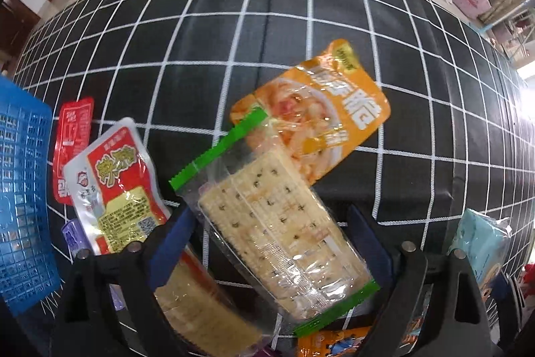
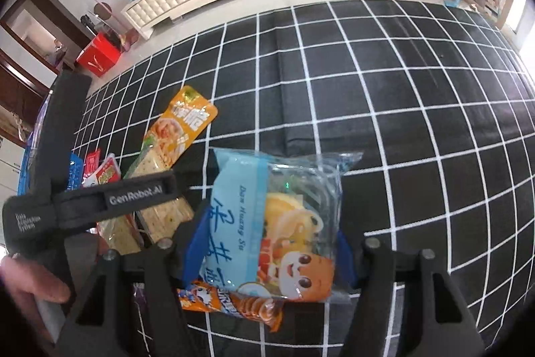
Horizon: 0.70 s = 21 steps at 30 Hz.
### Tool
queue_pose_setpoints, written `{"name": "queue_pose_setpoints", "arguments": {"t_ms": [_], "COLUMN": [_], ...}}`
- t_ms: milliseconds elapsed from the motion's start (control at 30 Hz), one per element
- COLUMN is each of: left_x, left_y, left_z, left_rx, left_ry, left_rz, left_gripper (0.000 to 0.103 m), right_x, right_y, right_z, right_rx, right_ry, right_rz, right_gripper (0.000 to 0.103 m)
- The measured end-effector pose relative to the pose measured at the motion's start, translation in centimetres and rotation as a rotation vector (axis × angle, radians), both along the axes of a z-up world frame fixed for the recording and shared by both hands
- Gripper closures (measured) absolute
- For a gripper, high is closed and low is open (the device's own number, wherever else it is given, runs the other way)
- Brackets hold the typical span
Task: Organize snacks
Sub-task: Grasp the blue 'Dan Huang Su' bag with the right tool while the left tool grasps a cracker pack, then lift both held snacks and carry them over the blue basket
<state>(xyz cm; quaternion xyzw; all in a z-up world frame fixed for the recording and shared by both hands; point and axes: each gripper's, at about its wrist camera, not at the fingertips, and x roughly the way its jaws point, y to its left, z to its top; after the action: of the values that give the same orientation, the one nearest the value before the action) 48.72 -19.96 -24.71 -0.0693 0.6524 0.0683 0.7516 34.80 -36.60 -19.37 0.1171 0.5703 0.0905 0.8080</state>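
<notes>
Gripping the blue pastry pack [image 2: 267, 223] in my right claw [image 2: 267, 253], left claw [image 1: 277, 230] open around the cracker pack [image 1: 277, 223]; close squarely mid-pack.

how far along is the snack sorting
Early, by the look of it. Nothing visible inside the blue basket. In hand: the left gripper straddles a cracker pack, the right gripper a light blue packet. The orange pouch and red packs remain loose.

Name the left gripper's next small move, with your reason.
Probably close the left gripper: the clear cracker packet with green ends sits between its open blue fingers, ungripped, and the blue plastic basket waits to its left.
</notes>
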Motion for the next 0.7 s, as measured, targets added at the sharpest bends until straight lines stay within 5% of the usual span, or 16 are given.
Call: {"name": "queue_pose_setpoints", "arguments": {"t_ms": [233,700], "left_x": [0.4,-4.7], "left_y": [-0.8,-1.2], "left_z": [0.9,6.1], "left_rx": [-0.004,-0.097], "left_ry": [-0.007,-0.119], "left_rz": [-0.084,-0.157], "left_gripper": [0.03,0.038], "right_x": [0.1,0.0], "right_y": [0.1,0.2], "right_z": [-0.2,1.9], "right_rx": [-0.004,-0.008], "right_ry": [0.004,-0.036], "right_rz": [-0.002,-0.01], "right_gripper": [0.034,0.034]}}
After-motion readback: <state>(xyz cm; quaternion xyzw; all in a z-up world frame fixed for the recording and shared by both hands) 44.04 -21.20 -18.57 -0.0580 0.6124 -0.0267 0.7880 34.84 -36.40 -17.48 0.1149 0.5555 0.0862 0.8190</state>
